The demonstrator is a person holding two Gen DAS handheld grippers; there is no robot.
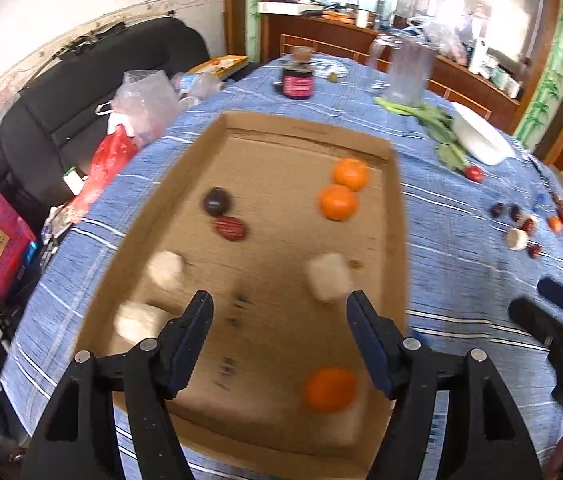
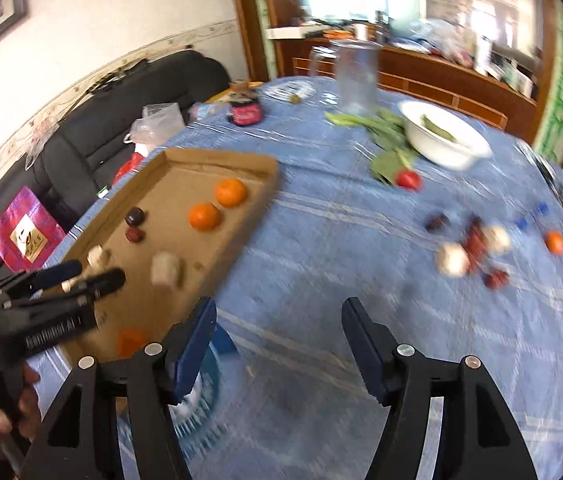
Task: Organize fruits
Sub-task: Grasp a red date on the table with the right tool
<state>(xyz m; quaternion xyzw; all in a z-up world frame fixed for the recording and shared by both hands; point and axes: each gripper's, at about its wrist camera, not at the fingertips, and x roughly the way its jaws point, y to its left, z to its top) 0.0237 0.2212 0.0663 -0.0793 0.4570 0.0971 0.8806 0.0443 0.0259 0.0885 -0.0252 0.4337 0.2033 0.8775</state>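
Three oranges (image 1: 331, 390) lay in the cardboard tray (image 1: 399, 216) with dark fruits and pale chunks; more fruit (image 2: 477, 244) sat scattered on the blue tablecloth (image 2: 321, 220). Left gripper (image 1: 279, 304) and right gripper (image 2: 277, 312) both gaped, holding nothing.

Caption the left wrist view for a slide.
Open left gripper above a cardboard tray holding three oranges.
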